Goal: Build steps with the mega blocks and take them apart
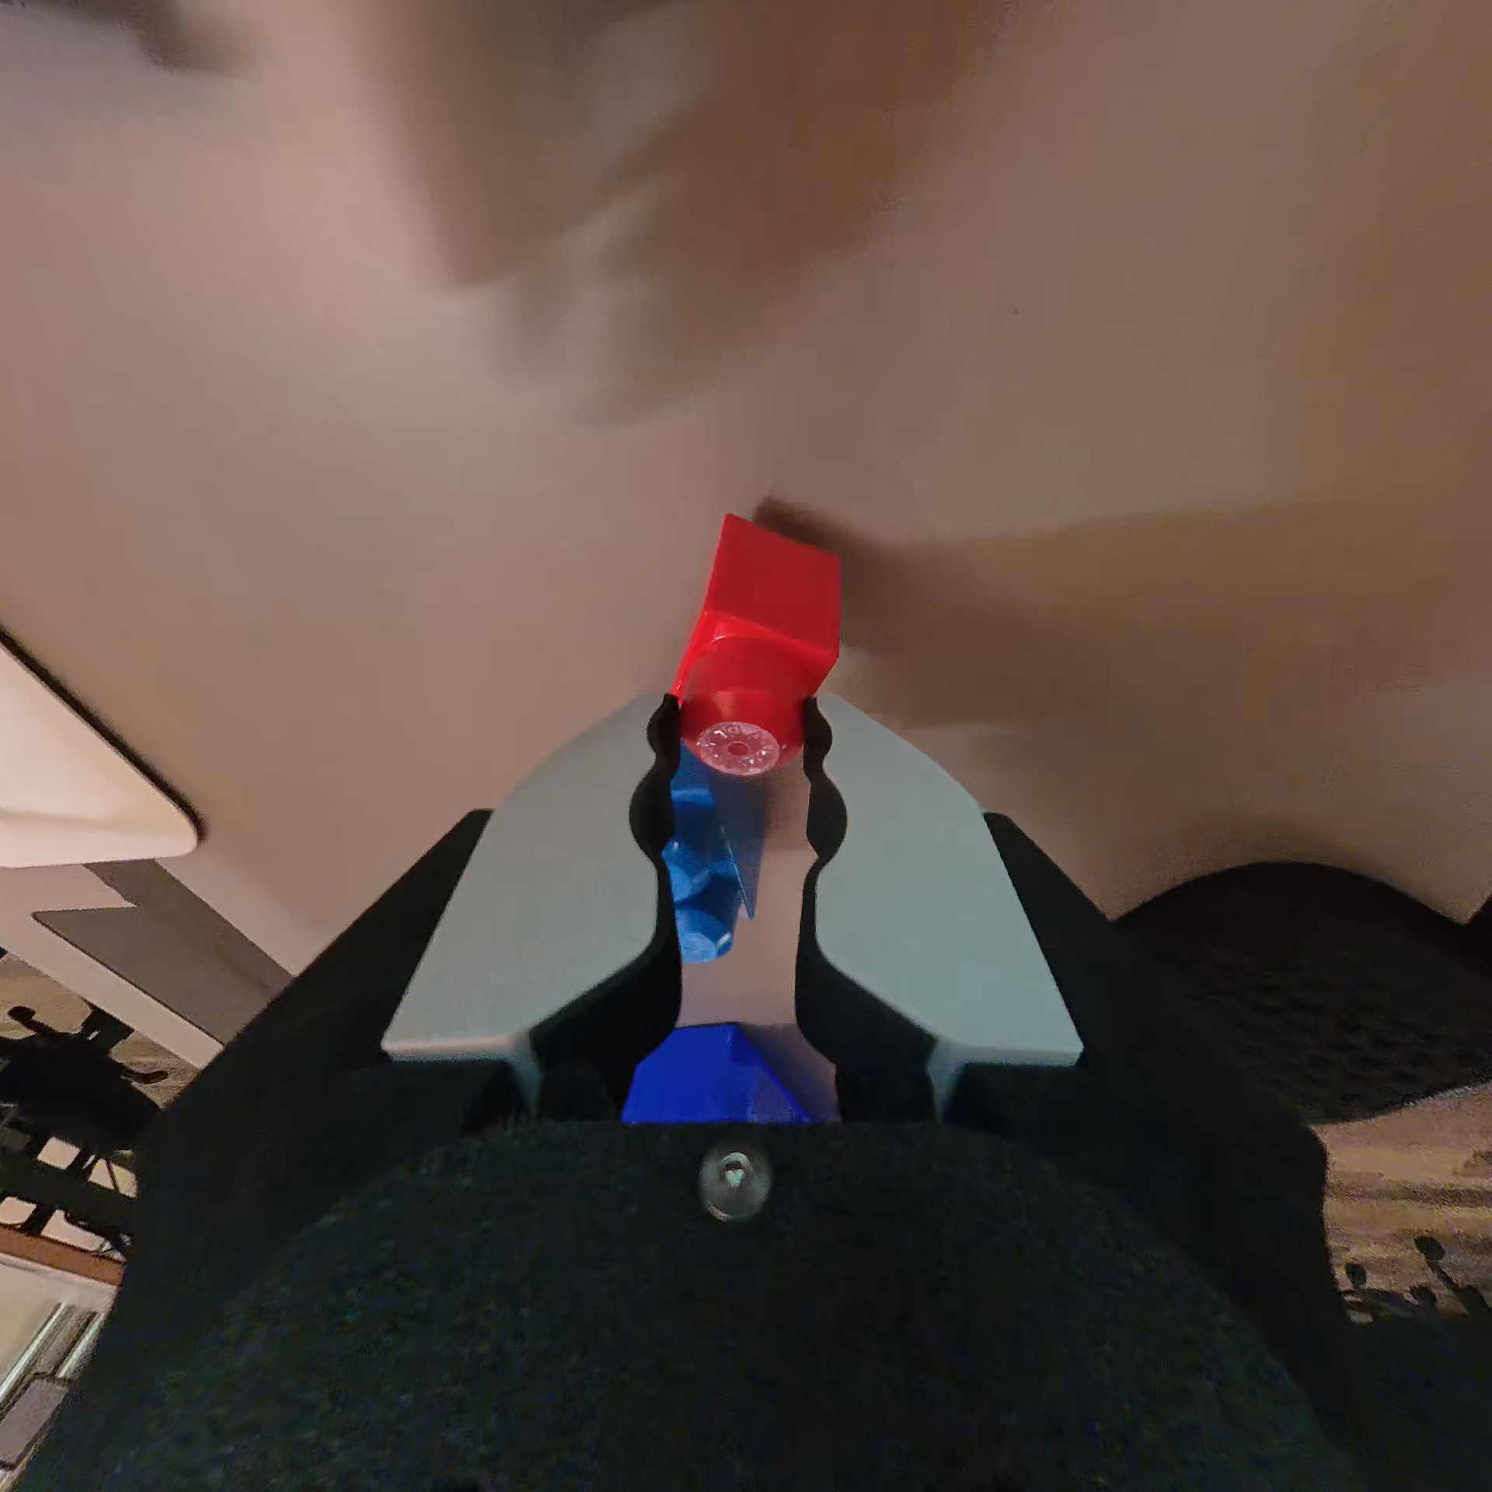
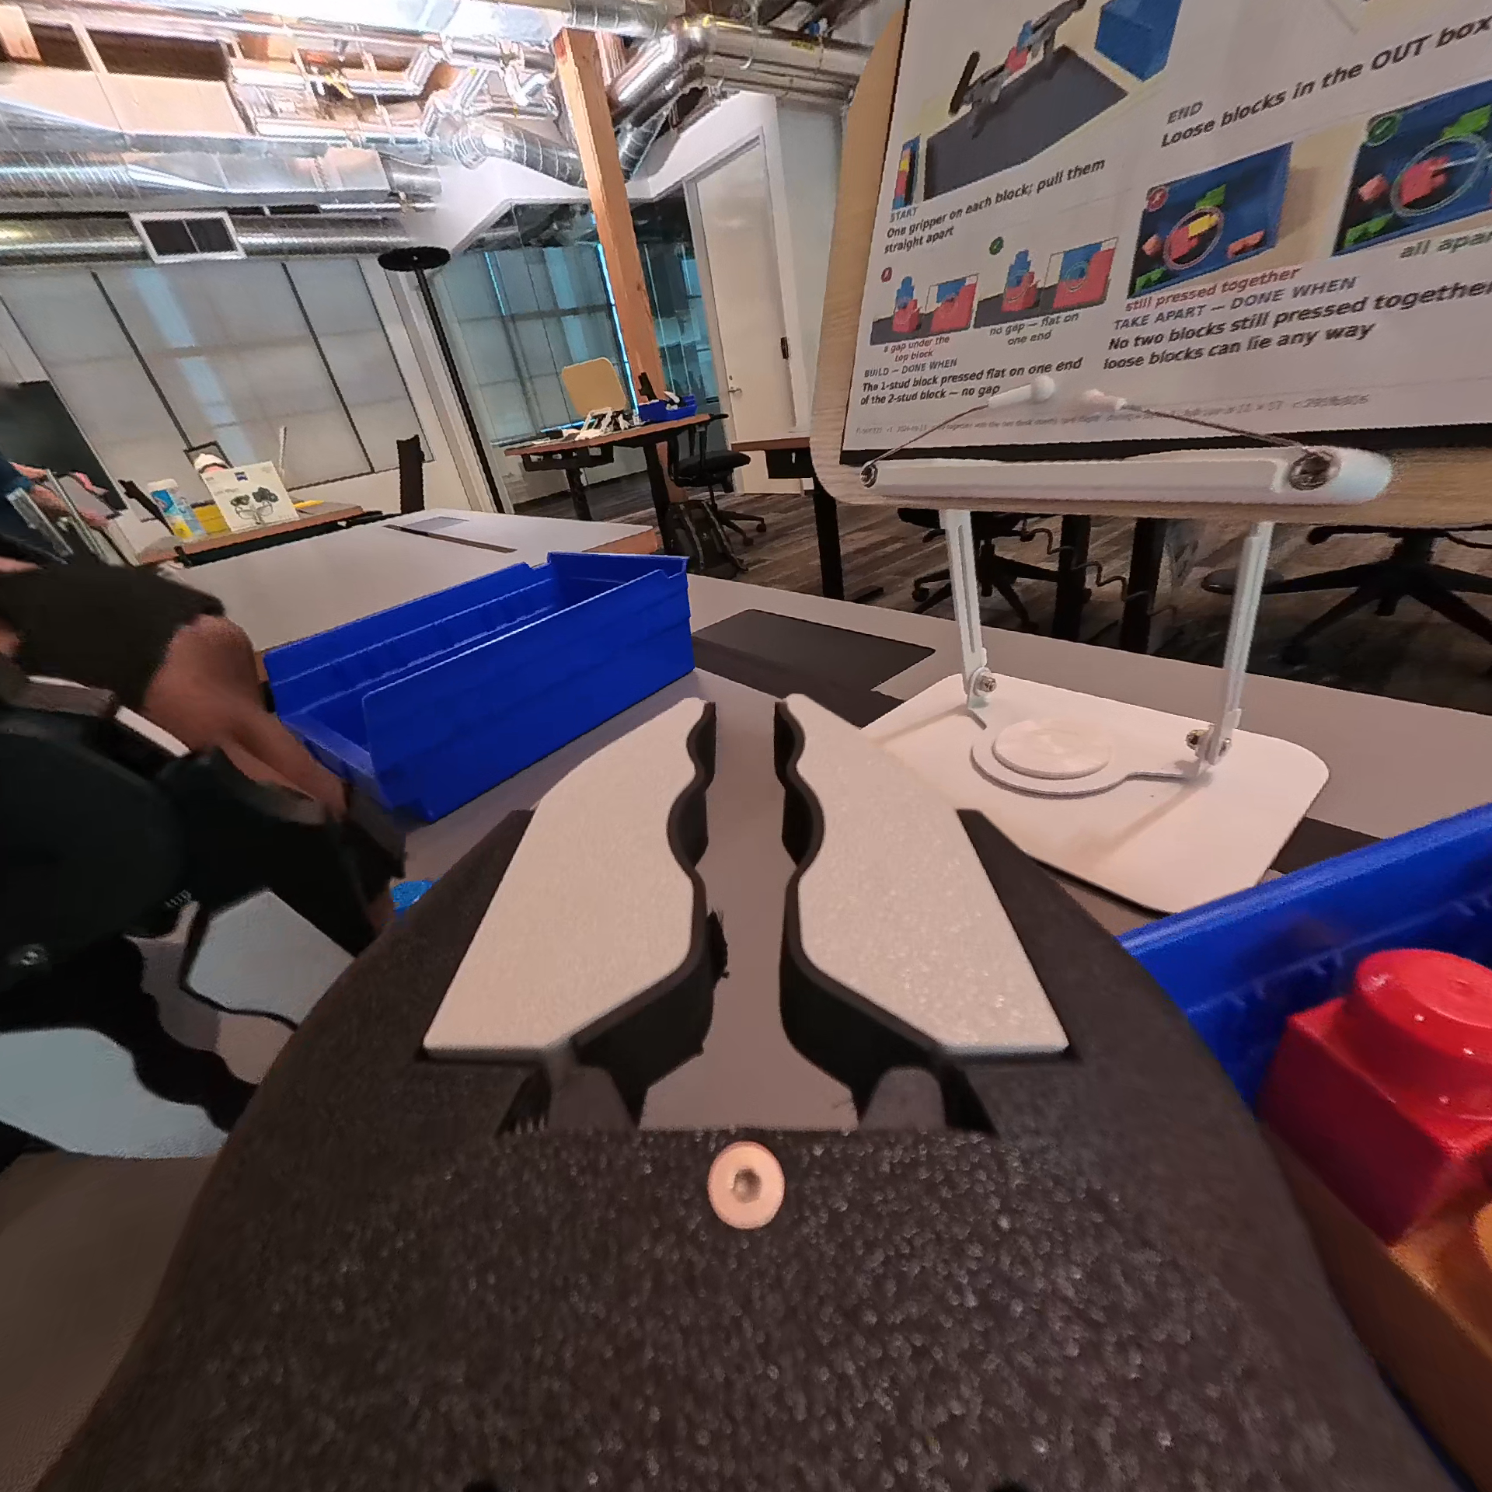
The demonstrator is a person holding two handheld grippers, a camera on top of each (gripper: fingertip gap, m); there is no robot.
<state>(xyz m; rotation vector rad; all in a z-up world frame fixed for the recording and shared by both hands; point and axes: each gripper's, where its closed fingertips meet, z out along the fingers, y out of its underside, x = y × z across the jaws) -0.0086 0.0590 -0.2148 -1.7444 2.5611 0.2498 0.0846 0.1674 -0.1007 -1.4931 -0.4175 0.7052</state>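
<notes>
In the left wrist view my left gripper [image 1: 739, 710] is shut on the round stud of a red one-stud block [image 1: 767, 597] and holds it above the beige table. A blue block [image 1: 702, 872] lies on its side on the table below, seen between the fingers. Another blue piece [image 1: 718, 1082] shows near the finger bases. In the right wrist view my right gripper [image 2: 744, 714] is empty, its jaws a narrow gap apart, over the grey table. The left gripper's black body [image 2: 97, 848] and the person's hand [image 2: 218, 710] are at the left.
An empty blue bin [image 2: 484, 694] stands ahead on the left. A second blue bin [image 2: 1292, 928] at the right holds a red block [image 2: 1389, 1082]. A white stand [image 2: 1130, 807] with an instruction sheet [image 2: 1130, 226] is ahead on the right. A black mat [image 2: 807, 654] lies beyond. Some 20 cm of space lies between my two pairs of fingers.
</notes>
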